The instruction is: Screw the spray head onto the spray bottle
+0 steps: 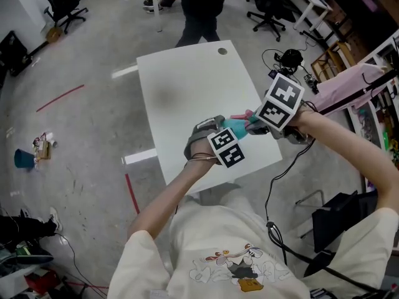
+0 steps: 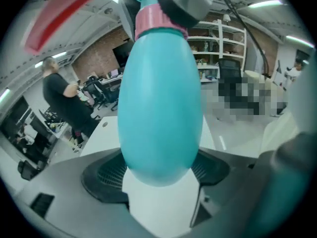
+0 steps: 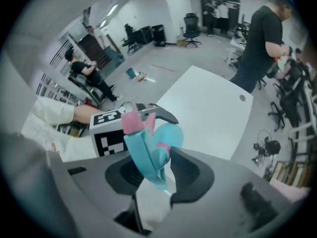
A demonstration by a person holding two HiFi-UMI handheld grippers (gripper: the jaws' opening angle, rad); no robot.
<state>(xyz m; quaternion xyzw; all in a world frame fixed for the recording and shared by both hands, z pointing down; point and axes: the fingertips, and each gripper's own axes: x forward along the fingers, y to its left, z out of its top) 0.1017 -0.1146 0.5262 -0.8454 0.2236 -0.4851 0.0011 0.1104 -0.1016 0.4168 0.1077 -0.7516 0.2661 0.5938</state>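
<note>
Your cream T-shirt (image 1: pixel 237 254) with its cartoon print fills the bottom of the head view. Both of your bare forearms reach forward from it over the white rectangular tabletop (image 1: pixel 187 86). A person in black clothing (image 1: pixel 202 5) stands at the far edge of that tabletop.

Locate the left gripper (image 1: pixel 219 128) above the near right corner of the tabletop. In the left gripper view its jaws stand wide and are clamped on the rounded base end of the teal egg-shaped plastic spray bottle (image 2: pixel 161 98), one pad on each side.

Locate the right gripper (image 1: pixel 252 124) just beside the left one, on its right. In the right gripper view its jaws are partly closed and clamped on the teal plastic spray head (image 3: pixel 146 155), which stands between the two dark pads.

Note the position of the spray bottle. It is held clear of the surface, above the near right corner of the tabletop, spanning the gap between the two grippers. Its neck points toward the right gripper.

Observe the pink collar (image 2: pixel 156 24) where the spray head meets the bottle neck. You cannot tell from any view how far it is threaded on. A pink end piece (image 3: pixel 131 122) projects from the spray head.

A small round hole (image 1: pixel 222 51) sits near the far right corner of the tabletop.
</note>
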